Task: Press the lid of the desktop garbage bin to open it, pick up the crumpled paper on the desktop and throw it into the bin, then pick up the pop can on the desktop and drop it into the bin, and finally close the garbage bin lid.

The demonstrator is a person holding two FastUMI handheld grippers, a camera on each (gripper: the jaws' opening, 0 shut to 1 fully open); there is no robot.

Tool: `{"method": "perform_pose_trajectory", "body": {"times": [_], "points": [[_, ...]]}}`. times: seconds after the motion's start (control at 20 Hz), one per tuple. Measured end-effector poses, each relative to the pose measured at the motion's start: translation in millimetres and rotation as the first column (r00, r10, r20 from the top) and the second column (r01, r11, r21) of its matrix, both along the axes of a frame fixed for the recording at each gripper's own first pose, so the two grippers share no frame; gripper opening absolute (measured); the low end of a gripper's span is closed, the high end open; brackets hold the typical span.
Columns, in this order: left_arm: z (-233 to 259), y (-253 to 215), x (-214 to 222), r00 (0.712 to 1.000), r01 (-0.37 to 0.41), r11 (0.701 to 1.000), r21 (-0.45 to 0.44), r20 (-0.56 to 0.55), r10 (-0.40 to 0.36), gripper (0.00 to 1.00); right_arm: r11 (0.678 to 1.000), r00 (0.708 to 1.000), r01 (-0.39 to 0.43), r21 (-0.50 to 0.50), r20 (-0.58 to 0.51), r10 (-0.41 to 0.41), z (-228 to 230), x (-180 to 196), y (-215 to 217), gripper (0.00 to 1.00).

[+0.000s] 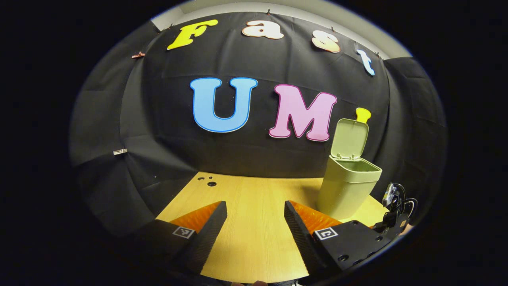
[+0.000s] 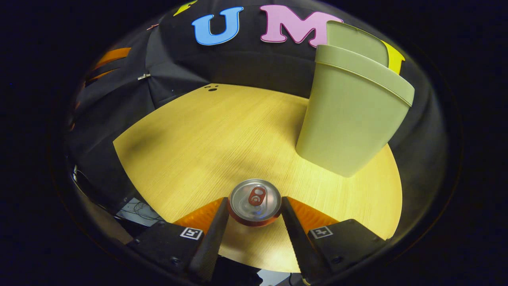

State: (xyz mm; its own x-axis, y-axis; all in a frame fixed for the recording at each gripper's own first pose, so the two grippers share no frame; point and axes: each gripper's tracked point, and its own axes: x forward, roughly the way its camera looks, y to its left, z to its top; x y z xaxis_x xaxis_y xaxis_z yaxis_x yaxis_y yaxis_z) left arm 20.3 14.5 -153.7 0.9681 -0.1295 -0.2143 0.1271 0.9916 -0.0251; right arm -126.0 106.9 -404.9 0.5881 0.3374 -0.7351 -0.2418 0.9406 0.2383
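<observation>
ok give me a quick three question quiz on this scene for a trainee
1. True or false: the garbage bin has its lid raised.
2. What sits between the fingers of the right gripper? A) crumpled paper B) pop can C) nothing
3. Fill in: the left gripper is ____, with bare table between its fingers.

Key:
1. True.
2. B; the can stands upright, and both fingers appear to press on its sides.
3. Open.
</observation>
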Motion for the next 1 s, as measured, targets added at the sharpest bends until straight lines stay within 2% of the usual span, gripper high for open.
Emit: {"method": "perform_pose_trajectory", "body": {"times": [0.35,0.9,0.95,1.0], "points": [[-1.7,-16.2,10.2,0.999,0.037,0.999,0.001,-0.001,-0.037,0.94,0.998,0.992,0.055,0.037,0.112,-0.059,70.8,29.9,-30.2,0.82],[-5.5,-53.7,33.1,0.994,0.11,0.994,-0.015,-0.008,-0.11,0.94,0.981,0.94,0.167,0.095,0.285,-0.188,184.3,92.6,-98.8,0.82],[-5.5,-56.5,35.2,0.994,0.113,0.993,-0.017,-0.009,-0.113,0.94,0.98,0.934,0.174,0.098,0.3,-0.196,191.8,95.9,-103.9,0.77],[-5.7,-59.2,37.2,0.993,0.114,0.993,-0.018,-0.01,-0.114,0.94,0.979,0.927,0.179,0.101,0.316,-0.203,198.5,101.3,-108.7,0.82]]}}
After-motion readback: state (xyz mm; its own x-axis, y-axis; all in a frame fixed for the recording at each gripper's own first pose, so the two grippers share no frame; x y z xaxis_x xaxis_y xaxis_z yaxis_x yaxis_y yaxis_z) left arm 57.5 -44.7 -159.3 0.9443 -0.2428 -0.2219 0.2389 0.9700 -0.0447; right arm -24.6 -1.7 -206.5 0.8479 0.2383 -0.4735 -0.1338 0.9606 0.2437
